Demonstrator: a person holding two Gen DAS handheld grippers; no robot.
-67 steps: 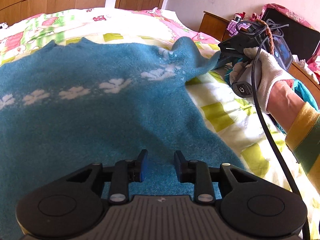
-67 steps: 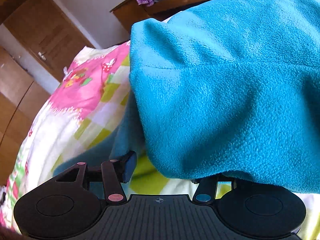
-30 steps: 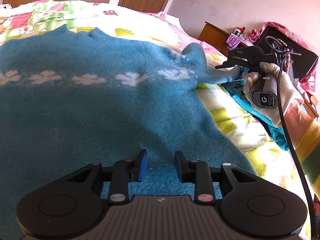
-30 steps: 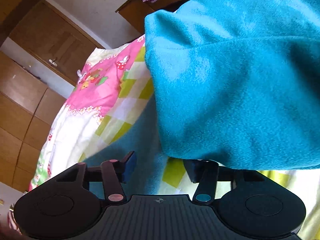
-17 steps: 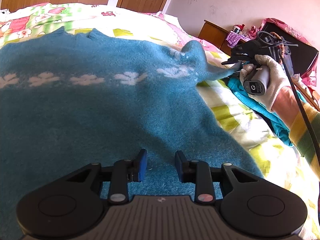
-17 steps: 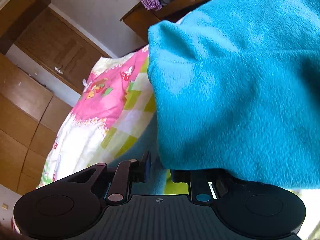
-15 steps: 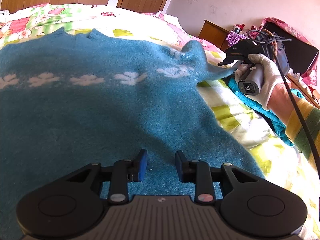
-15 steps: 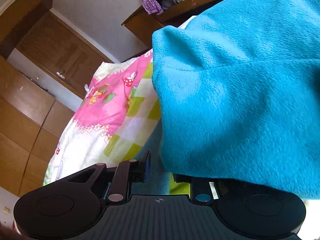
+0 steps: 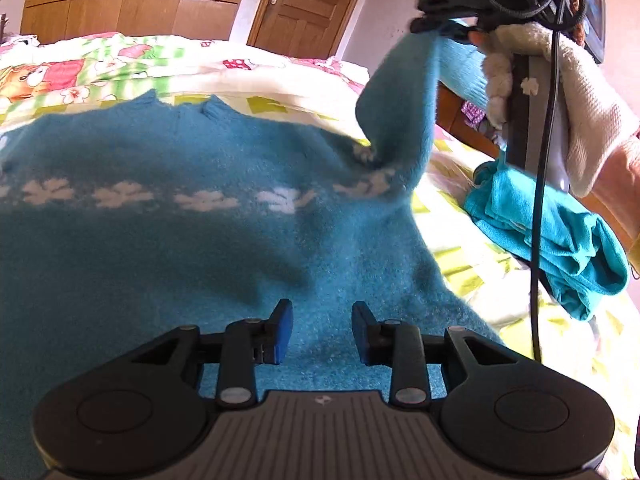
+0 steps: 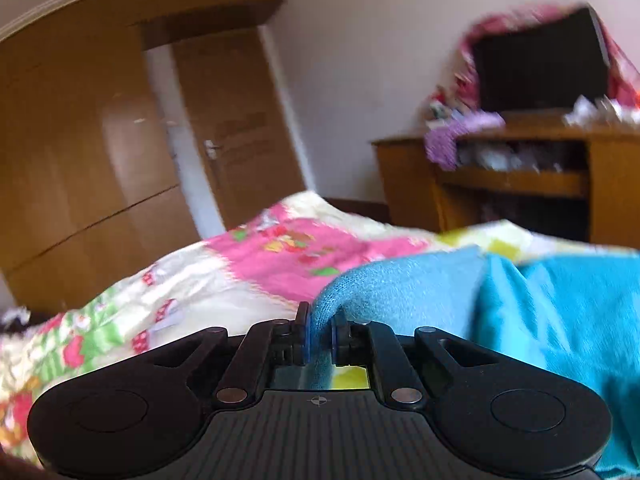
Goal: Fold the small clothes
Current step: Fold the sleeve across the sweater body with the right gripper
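Note:
A blue fuzzy sweater [image 9: 168, 240] with a row of white flowers lies spread flat on the bed. My left gripper [image 9: 321, 330] is open and hovers just over its lower hem. My right gripper [image 10: 319, 338] is shut on the sweater's right sleeve [image 10: 384, 284]. In the left wrist view the right gripper [image 9: 448, 12] holds that sleeve [image 9: 404, 108] lifted high above the sweater's right shoulder.
The bed has a bright patchwork quilt [image 9: 120, 68]. A crumpled turquoise fleece garment [image 9: 560, 236] lies at the right bed edge, also in the right wrist view [image 10: 568, 320]. A wooden side table [image 10: 520, 184], wardrobe [image 9: 120, 0] and door [image 9: 308, 4] stand behind.
My right gripper has closed on the sleeve and raised it up and inward over the sweater. My left gripper has stayed open over the hem.

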